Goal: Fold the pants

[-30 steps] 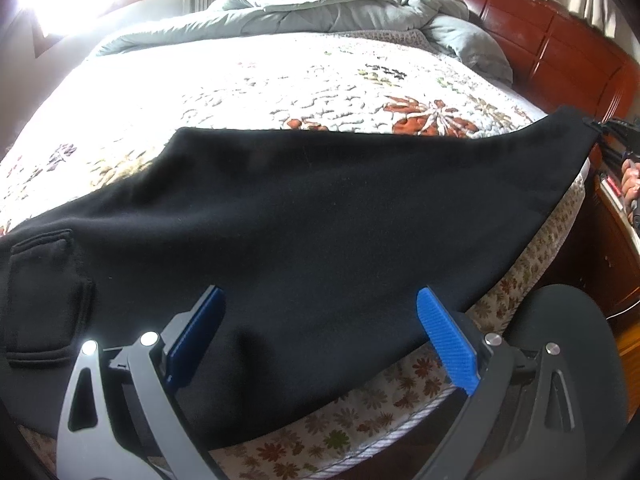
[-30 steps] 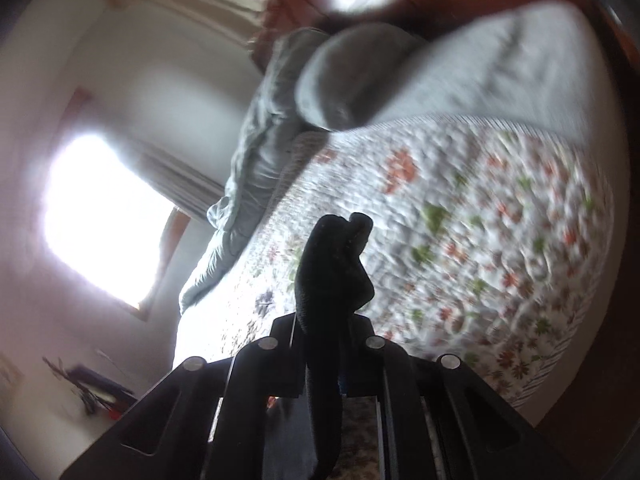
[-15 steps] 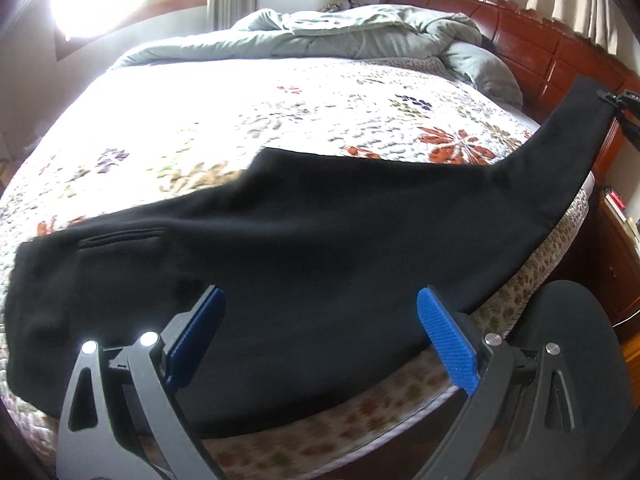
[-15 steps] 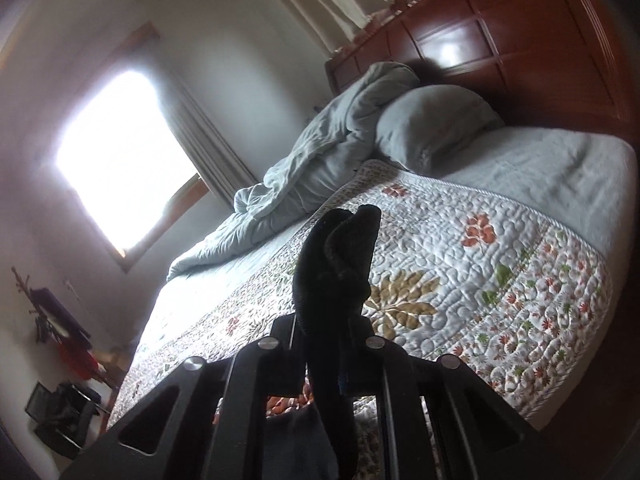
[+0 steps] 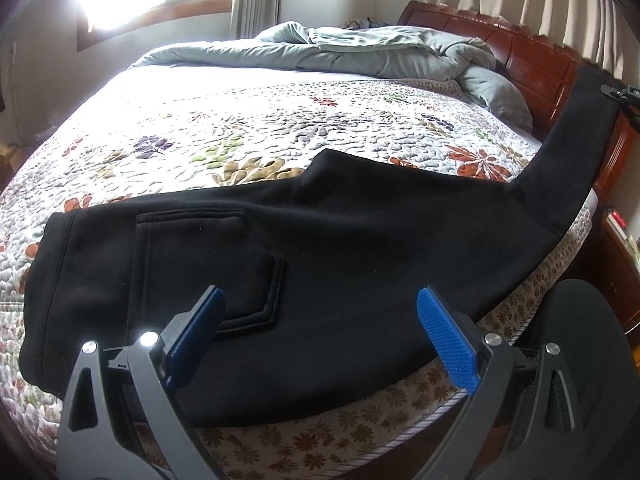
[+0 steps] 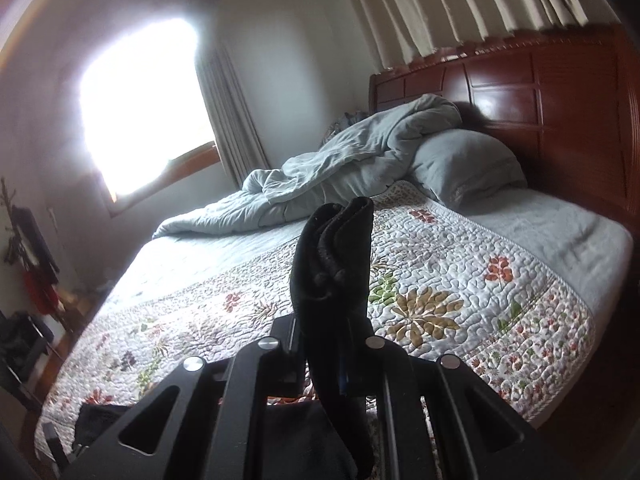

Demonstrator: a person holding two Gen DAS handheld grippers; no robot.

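Black pants (image 5: 340, 248) lie folded lengthwise along the near edge of the bed, waistband at the left, back pocket (image 5: 208, 256) facing up. Their leg end rises at the far right, where my right gripper (image 5: 618, 92) holds the cuff in the air. In the right wrist view that gripper (image 6: 336, 360) is shut on the bunched black cuff (image 6: 332, 264). My left gripper (image 5: 320, 328) is open and empty, its blue pads (image 5: 444, 340) hovering above the pants near the bed's edge, not touching them.
The bed has a floral quilt (image 5: 280, 120), a crumpled grey duvet (image 5: 360, 48) and a pillow (image 6: 464, 164) by the red wooden headboard (image 6: 540, 92). A nightstand (image 5: 616, 248) stands at the right. A bright window (image 6: 140, 108) is beyond the bed.
My right gripper has lifted the cuff higher and the pants have slid right along the bed. The waistband and pocket have come into full view. My left gripper stays open.
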